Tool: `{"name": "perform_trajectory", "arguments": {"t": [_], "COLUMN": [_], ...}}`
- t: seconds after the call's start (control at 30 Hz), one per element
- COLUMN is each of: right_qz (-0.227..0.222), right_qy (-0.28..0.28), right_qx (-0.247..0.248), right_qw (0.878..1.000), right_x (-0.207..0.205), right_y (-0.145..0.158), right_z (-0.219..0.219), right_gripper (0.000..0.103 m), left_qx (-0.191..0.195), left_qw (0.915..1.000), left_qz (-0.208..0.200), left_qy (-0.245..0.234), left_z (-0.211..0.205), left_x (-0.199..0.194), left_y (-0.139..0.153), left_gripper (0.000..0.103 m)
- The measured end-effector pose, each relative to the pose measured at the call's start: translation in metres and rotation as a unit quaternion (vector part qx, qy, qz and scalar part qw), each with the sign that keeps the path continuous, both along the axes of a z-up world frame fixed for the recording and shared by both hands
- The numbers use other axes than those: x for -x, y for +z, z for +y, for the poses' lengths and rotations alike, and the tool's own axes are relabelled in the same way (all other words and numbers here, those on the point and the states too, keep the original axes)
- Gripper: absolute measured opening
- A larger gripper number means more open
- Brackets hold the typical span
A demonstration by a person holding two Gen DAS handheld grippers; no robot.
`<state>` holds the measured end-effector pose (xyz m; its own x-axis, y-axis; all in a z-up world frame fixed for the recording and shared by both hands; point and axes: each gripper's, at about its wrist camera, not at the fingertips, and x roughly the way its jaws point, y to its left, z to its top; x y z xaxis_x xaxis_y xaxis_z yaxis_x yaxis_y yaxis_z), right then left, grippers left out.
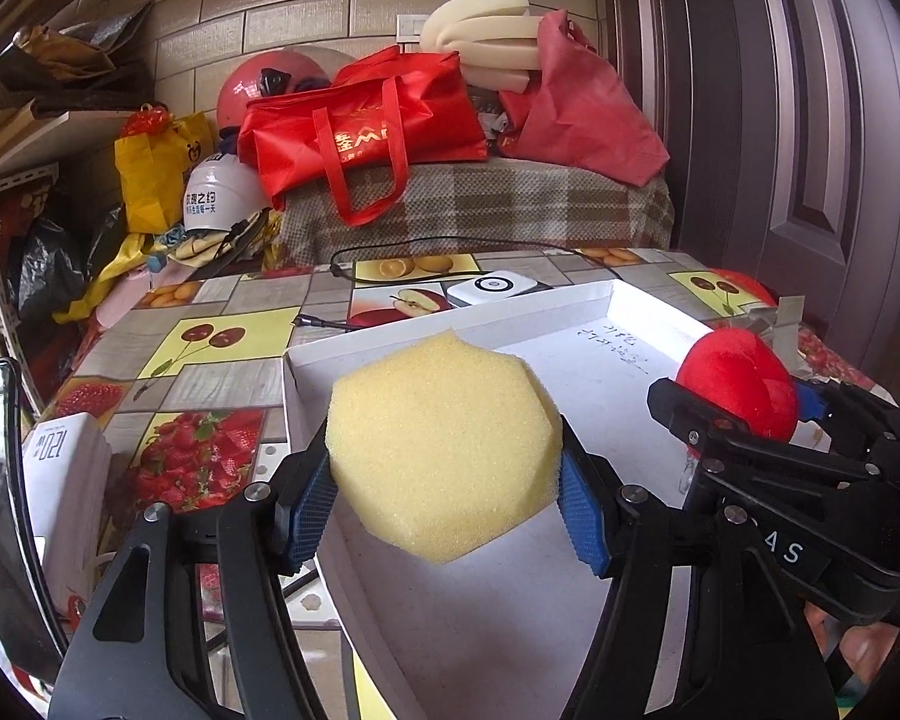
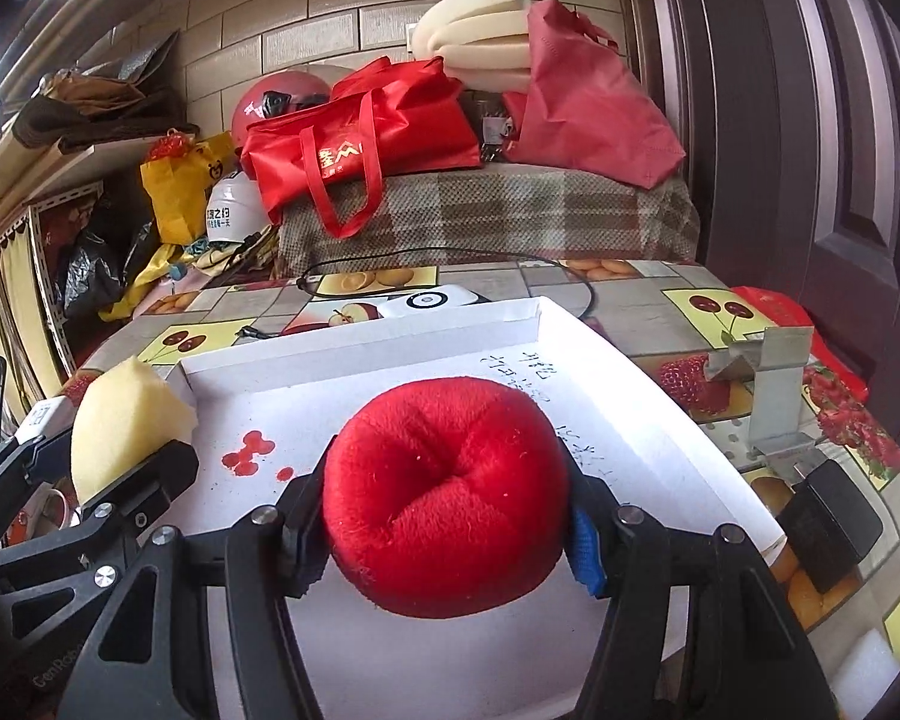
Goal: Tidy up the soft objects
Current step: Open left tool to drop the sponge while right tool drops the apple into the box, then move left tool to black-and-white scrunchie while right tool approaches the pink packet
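While our left hand-held gripper (image 1: 444, 498) pinches the yellow sponge (image 1: 444, 450) and our right hand-held gripper (image 2: 450, 516) clasps the red plush ball (image 2: 447, 492) over the white tray (image 2: 600, 348), loosening could bounce either onto the tabletop (image 2: 660, 288).

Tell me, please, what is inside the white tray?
The white tray shows handwriting and red stains on its floor. Nothing else lies visibly inside it. The yellow sponge and red plush ball, held above, cover the floor below them.
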<state>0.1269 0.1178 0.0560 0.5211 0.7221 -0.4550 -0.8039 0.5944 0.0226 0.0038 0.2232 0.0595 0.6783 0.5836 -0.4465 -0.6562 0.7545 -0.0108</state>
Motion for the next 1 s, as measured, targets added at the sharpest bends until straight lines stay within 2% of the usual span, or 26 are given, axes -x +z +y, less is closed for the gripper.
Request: {"name": "perform_trajectory", "arguments": {"t": [0.03,0.1,0.2,0.37,0.43,0.5,0.53,0.8,1.0], "right_qz": [-0.002,0.009,0.022,0.013,0.008,0.005,0.004,-0.019,0.004], "right_qy": [-0.007,-0.023,-0.028,-0.036,-0.043,-0.052,-0.057,-0.069,-0.086], "right_qx": [0.001,0.001,-0.010,-0.019,-0.026,-0.038,-0.046,-0.063,-0.070], "right_qw": [1.000,1.000,0.999,0.999,0.999,0.998,0.997,0.995,0.994], "right_x": [0.000,-0.006,-0.011,-0.006,-0.005,-0.004,-0.005,0.008,0.007], "right_y": [0.000,-0.001,-0.001,0.001,0.003,0.004,0.005,0.009,0.006], "right_z": [0.000,-0.002,-0.007,-0.010,-0.012,-0.017,-0.020,-0.044,-0.069], "right_gripper": [0.071,0.085,0.085,0.087,0.091,0.101,0.103,0.103,0.103], "left_qx": [0.003,0.009,0.014,0.008,0.005,0.002,0.000,-0.008,0.011], "left_qw": [1.0000,0.9998,0.9997,0.9997,0.9995,0.9992,0.9992,0.9987,0.9975], "left_qz": [-0.001,-0.004,-0.012,-0.021,-0.029,-0.039,-0.038,-0.050,-0.070], "left_qy": [0.003,0.014,0.016,0.012,0.009,0.006,0.006,-0.001,0.006], "left_z": [0.001,0.005,0.006,0.003,0.001,0.000,-0.001,-0.004,-0.001], "left_x": [0.001,0.003,0.005,0.008,0.011,0.015,0.017,0.044,0.077], "left_y": [0.000,-0.001,-0.001,0.000,0.001,0.002,0.003,0.005,0.004], "left_gripper": [0.069,0.088,0.103,0.103,0.103,0.103,0.103,0.103,0.103]}}
